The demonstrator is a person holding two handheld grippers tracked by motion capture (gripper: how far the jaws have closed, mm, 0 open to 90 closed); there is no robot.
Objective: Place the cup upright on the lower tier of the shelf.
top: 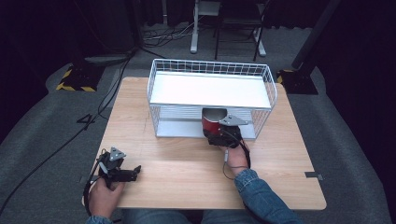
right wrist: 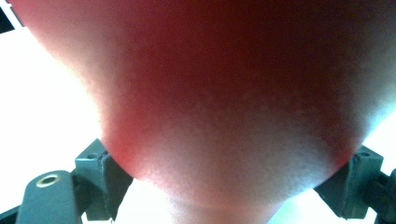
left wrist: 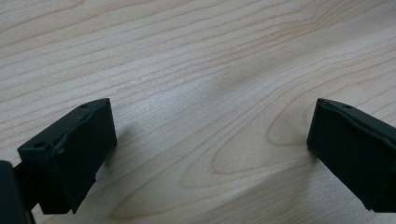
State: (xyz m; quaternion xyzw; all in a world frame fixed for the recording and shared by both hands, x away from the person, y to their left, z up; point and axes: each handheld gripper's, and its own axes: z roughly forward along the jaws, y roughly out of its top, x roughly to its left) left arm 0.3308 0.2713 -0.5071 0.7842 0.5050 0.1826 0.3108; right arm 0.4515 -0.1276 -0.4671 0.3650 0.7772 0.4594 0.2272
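Your right gripper (top: 219,135) squeezes the red cup (top: 212,122) tight at the white rack's (top: 210,91) bottom shelf. Next, slide it in gently. Your left gripper (top: 133,171) rests open.

High view: table (top: 187,163) evenly lit from above, surroundings dark, image soft. Left gripper view: sharp wood grain, soft shadows beside the black jaws. Right gripper view: red cup (right wrist: 224,93) blurred, out of focus; background overexposed white.
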